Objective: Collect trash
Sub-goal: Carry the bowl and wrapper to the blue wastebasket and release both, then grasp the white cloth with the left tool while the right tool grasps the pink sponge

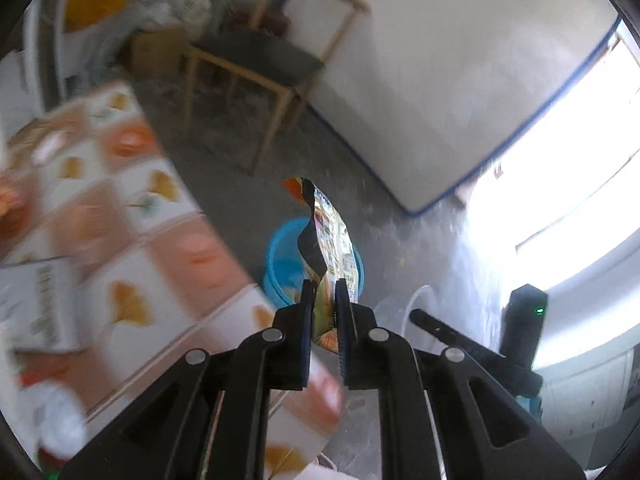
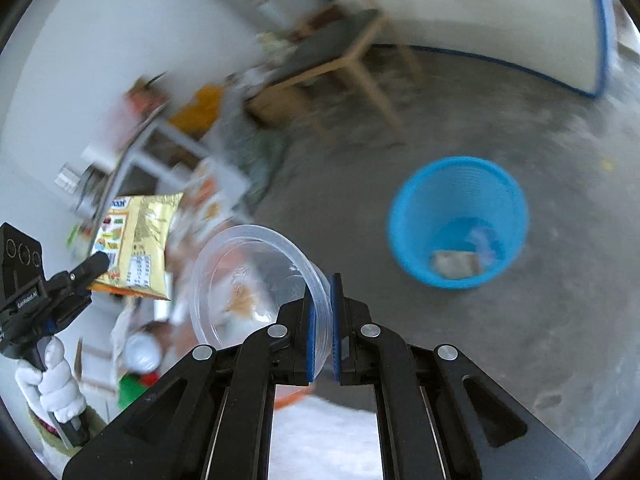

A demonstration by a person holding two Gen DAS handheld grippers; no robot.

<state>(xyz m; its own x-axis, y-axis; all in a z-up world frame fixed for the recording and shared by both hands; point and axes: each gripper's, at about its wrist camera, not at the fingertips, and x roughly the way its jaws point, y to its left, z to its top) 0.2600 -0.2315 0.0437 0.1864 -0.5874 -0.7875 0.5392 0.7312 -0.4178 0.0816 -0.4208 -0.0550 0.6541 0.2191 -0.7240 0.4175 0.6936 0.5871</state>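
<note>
We are holding the left gripper (image 1: 323,292) angled downward, its fingers pinching the lower edge of a crumpled snack wrapper (image 1: 326,236) that is standing up between and beyond the fingertips. Just past those fingertips, on the grey floor (image 1: 384,216), the blue bin (image 1: 280,260) is showing behind the wrapper. A table with a patterned cloth (image 1: 132,216) is lying to the left of the fingers.

We are also tilting the right gripper (image 2: 323,284) downward, its fingers squeezing the rim of a clear plastic bowl (image 2: 248,280), which is hanging off to their left. The same bin is sitting ahead and to the right of these fingertips, with scraps lying in its bottom. A white-gloved hand (image 2: 52,376) is gripping the left tool's handle.
</note>
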